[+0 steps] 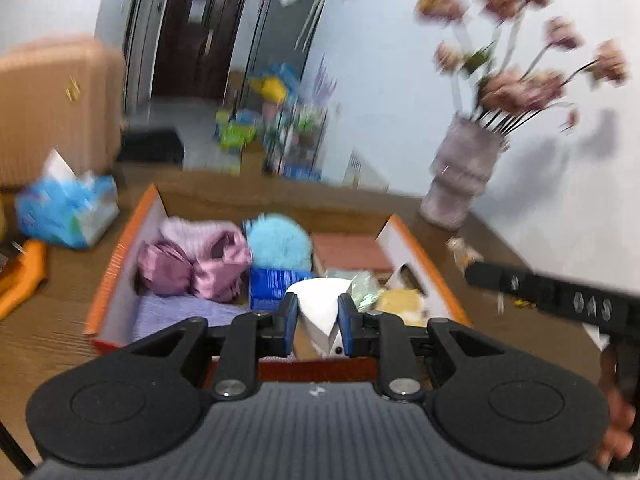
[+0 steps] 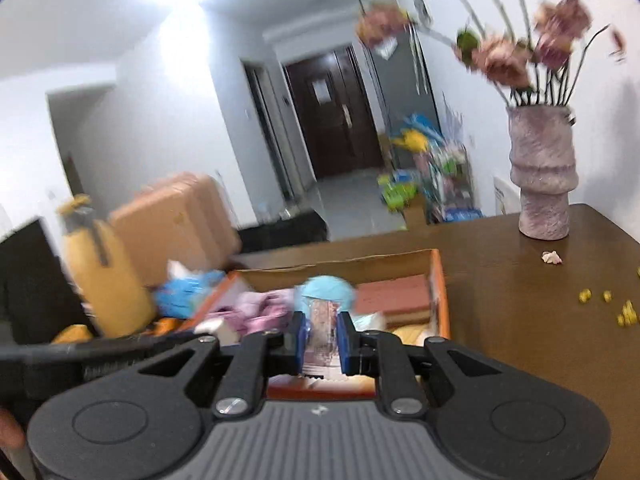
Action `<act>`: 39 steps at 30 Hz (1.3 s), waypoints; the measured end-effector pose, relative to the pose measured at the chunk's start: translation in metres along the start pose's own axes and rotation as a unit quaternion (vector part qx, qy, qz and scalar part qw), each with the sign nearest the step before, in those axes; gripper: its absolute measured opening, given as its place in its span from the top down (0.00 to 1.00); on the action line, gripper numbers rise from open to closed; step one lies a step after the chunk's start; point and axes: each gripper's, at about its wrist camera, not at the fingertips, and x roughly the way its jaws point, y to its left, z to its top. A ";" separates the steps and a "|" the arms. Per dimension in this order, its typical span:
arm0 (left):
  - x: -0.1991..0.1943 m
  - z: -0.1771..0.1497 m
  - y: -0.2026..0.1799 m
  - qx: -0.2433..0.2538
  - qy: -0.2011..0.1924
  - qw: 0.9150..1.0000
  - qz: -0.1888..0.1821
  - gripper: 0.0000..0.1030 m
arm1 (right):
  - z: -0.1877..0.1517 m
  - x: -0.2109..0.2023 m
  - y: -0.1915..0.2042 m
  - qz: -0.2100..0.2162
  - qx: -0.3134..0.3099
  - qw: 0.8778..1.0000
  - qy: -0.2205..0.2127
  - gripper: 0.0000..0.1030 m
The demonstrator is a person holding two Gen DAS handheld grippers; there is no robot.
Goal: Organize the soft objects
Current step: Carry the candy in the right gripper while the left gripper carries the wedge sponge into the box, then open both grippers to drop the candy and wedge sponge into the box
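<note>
An orange-rimmed cardboard box [image 1: 120, 256] on the wooden table holds soft things: a purple satin scrunchie [image 1: 192, 268], a blue fluffy ball [image 1: 278, 242], a red-brown pad [image 1: 350, 252] and a yellow sponge [image 1: 402, 304]. My left gripper [image 1: 318, 314] is over the box's near edge, shut on a white folded cloth [image 1: 320, 308]. My right gripper [image 2: 320, 338] is also over the box [image 2: 438, 280], shut on a clear plastic packet with a pinkish item [image 2: 320, 332]. The blue ball [image 2: 330, 288] sits just beyond it. The right gripper's body shows at the left view's right edge [image 1: 560, 296].
A purple vase with dried flowers [image 2: 542, 184] stands at the table's far right corner, with yellow crumbs [image 2: 624, 312] near it. A blue tissue pack [image 1: 68, 208] and an orange object [image 1: 20, 276] lie left of the box. A yellow bottle [image 2: 104, 272] and a tan suitcase [image 2: 180, 220] stand beyond.
</note>
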 end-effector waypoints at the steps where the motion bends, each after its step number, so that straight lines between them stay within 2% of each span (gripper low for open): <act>1: 0.017 0.003 0.002 -0.008 0.015 1.000 0.004 0.79 | 0.010 0.019 -0.006 -0.007 -0.009 1.000 0.020 0.85; 4: 0.054 0.002 0.006 -0.004 0.030 0.999 0.011 0.76 | 0.032 0.077 -0.025 -0.013 -0.019 0.997 0.077 0.84; 6: 0.074 -0.001 0.011 -0.005 0.056 0.998 0.015 0.73 | 0.040 0.112 -0.035 -0.020 -0.026 0.994 0.106 0.84; 7: 0.081 -0.003 0.013 -0.004 0.066 0.998 0.011 0.68 | 0.040 0.125 -0.037 -0.023 -0.039 0.992 0.122 0.82; 9: 0.087 -0.007 0.017 -0.001 0.070 0.998 0.002 0.41 | 0.037 0.151 -0.041 -0.025 -0.062 0.984 0.168 0.81; 11: 0.086 -0.007 0.018 0.012 0.053 0.999 -0.004 0.36 | 0.035 0.167 -0.042 -0.055 -0.085 0.978 0.181 0.66; 12: 0.086 -0.006 0.018 0.020 0.050 0.999 -0.002 0.35 | 0.033 0.169 -0.039 -0.071 -0.091 0.978 0.175 0.57; 17: 0.086 0.003 0.024 0.006 0.048 0.999 0.011 0.34 | 0.035 0.163 -0.036 -0.075 -0.089 0.984 0.136 0.59; 21: 0.067 0.013 0.028 0.006 0.033 0.999 0.014 0.34 | 0.042 0.150 -0.029 -0.079 -0.092 0.985 0.121 0.59; 29: -0.013 0.039 0.032 0.036 -0.025 0.998 0.055 0.32 | 0.064 0.081 -0.013 -0.087 -0.086 0.989 0.082 0.57; 32: -0.049 0.042 0.029 0.056 -0.060 0.994 0.079 0.27 | 0.068 0.043 -0.001 -0.092 -0.089 0.990 0.061 0.54; 34: -0.077 0.039 0.027 0.073 -0.097 0.988 0.093 0.24 | 0.066 0.018 0.010 -0.099 -0.095 0.990 0.040 0.44; 38: -0.123 0.022 0.026 0.084 -0.173 0.976 0.106 0.12 | 0.045 -0.035 0.040 -0.111 -0.117 0.986 -0.035 0.30; 39: -0.130 0.018 0.026 0.085 -0.187 0.973 0.106 0.11 | 0.036 -0.047 0.048 -0.108 -0.122 0.985 -0.059 0.22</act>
